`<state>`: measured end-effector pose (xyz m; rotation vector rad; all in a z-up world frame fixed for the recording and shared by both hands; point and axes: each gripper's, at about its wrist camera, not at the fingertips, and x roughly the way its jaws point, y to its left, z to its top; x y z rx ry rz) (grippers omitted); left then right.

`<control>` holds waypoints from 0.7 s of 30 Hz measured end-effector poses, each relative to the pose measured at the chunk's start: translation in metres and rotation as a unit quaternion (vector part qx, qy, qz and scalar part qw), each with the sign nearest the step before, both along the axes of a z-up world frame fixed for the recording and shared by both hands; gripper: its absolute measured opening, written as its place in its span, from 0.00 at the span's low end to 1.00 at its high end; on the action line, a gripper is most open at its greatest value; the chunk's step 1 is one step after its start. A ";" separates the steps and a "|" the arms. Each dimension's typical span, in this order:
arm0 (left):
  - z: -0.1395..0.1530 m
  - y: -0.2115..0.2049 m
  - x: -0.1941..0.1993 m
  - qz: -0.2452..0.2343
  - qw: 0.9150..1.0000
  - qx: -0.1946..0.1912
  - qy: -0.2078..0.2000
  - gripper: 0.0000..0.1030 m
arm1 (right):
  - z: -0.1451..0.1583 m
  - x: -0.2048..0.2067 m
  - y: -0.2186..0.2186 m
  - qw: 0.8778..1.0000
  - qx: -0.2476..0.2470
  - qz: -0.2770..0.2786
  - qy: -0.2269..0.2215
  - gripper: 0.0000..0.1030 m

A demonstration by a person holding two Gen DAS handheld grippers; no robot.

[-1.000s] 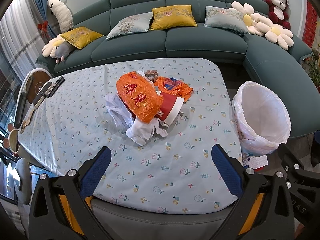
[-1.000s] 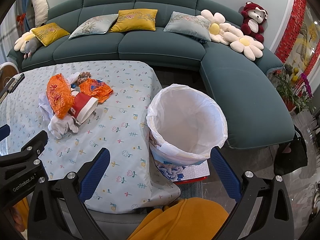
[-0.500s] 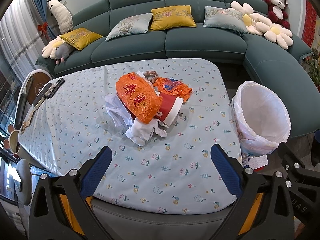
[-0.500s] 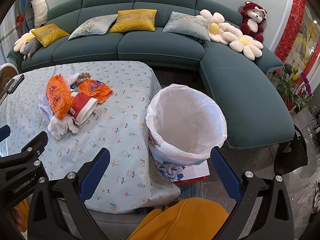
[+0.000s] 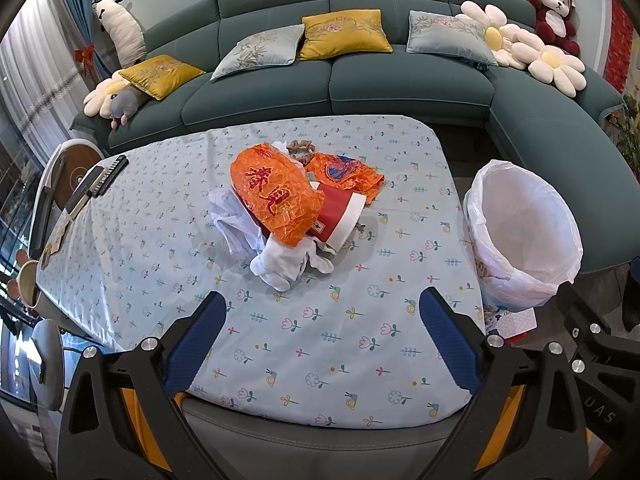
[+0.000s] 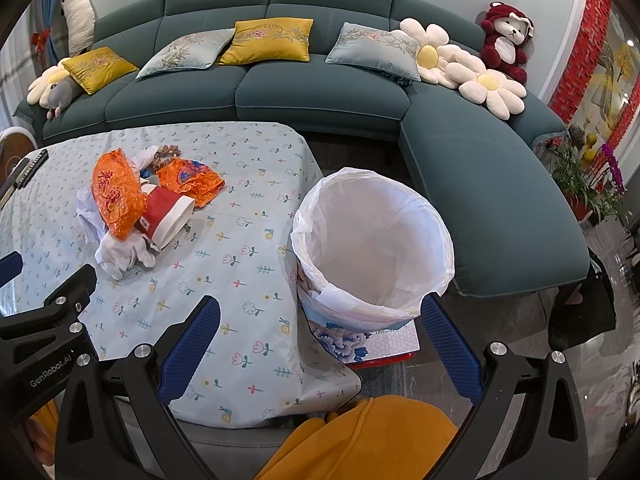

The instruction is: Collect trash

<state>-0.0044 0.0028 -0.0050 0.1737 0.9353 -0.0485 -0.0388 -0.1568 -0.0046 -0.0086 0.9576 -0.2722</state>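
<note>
A living room seen from two handheld grippers. The left gripper [image 5: 320,332] hovers over the near edge of a counter [image 5: 360,344] covered in a flowered cloth, its blue-padded jaws spread wide and holding nothing. Ahead of it, well beyond the fingertips, lies a heap of trash: an orange crinkled wrapper [image 5: 274,196], a red and white paper cup [image 5: 340,216] on its side, white crumpled tissue [image 5: 284,266] and a second orange wrapper [image 5: 346,172]. The right gripper [image 6: 320,336] is likewise wide open and empty, with a white-lined bin [image 6: 372,248] just ahead, standing beside the counter. The liner looks empty, though its bottom is hard to see. Judging from this, collecting has not begun: every piece remains to be picked up and dropped in.
</note>
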 end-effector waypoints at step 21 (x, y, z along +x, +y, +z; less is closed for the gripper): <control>-0.012 0.018 0.031 0.026 0.999 -0.024 0.011 0.90 | -0.006 0.015 -0.003 1.000 -0.004 -0.010 0.000 0.93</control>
